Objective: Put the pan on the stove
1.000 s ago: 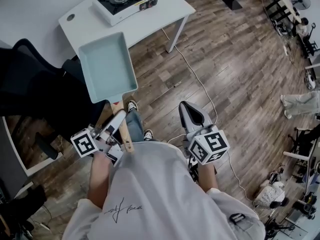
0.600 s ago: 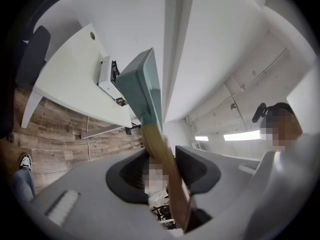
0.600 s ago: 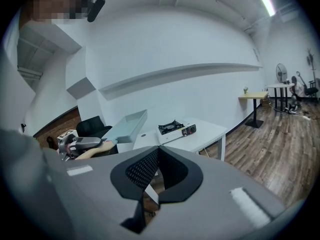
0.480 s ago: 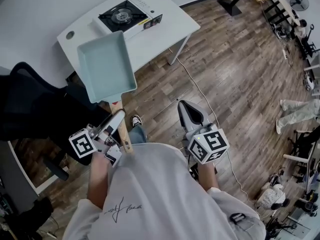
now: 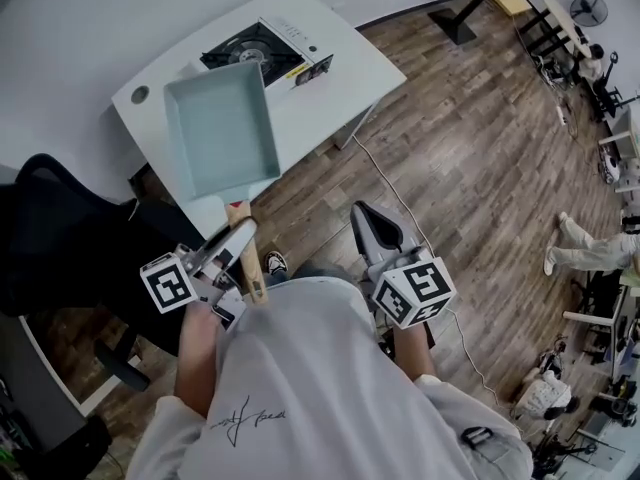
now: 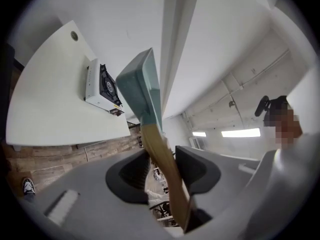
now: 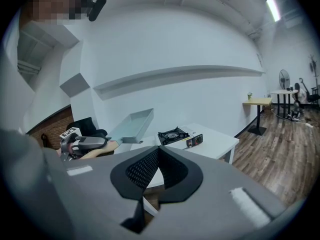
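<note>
Head view. Shows the left gripper [image 5: 238, 233] clamped on the wooden handle [image 5: 248, 264] of the pan [image 5: 222, 128], low at left. Holds that pale blue rectangular pan in the air over the near edge of the white surface [image 5: 345, 78], with its far corner overlapping the near-left corner of the stove [image 5: 268, 52] as seen from above; not set down on it. Places the stove near the far edge of the surface, toward the middle. Shows the right gripper [image 5: 368, 220] over the wood floor [image 5: 480, 158], off the near-right corner of the surface, touching nothing. Catches a black chair [image 5: 60, 218] at left, beside the surface.

Left gripper view. Looks along the jaws at the handle, gripped between the two of them and running up to the pan, seen edge-on. Puts the stove beyond and to the left of the pan, flat on the surface.

Right gripper view. Shows the jaws pressed together, with nothing between them. Finds the pan raised at left of the stove, above the level of the surface, with its handle in the left gripper.
</note>
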Demonstrator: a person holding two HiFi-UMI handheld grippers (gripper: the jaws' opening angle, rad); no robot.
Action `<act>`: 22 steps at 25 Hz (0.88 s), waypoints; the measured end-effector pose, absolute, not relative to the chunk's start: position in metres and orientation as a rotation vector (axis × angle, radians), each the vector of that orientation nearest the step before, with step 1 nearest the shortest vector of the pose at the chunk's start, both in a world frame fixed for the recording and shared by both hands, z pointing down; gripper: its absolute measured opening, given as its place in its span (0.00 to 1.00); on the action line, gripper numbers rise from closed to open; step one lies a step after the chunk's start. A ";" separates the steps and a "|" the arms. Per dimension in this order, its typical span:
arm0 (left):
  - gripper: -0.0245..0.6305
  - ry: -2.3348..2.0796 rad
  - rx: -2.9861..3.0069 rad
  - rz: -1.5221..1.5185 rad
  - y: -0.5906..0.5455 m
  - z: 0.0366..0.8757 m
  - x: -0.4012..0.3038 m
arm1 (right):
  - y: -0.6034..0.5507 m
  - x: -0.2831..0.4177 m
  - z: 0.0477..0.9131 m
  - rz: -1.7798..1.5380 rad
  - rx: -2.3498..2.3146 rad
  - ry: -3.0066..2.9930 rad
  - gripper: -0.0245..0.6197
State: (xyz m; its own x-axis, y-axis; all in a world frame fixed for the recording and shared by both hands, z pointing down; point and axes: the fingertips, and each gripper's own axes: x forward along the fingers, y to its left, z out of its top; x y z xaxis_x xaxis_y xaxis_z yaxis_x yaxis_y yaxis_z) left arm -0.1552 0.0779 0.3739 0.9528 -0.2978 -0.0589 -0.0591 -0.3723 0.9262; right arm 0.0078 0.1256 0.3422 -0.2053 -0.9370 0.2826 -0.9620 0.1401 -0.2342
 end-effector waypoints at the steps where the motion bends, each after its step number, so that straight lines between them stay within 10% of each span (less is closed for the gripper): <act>1: 0.34 -0.252 1.938 -0.260 0.075 0.374 -0.154 | 0.124 0.008 0.343 0.570 1.937 -2.312 0.03; 22: 0.34 -0.310 1.914 -0.313 -0.041 0.373 -0.112 | -0.001 0.053 0.361 0.621 1.839 -2.325 0.03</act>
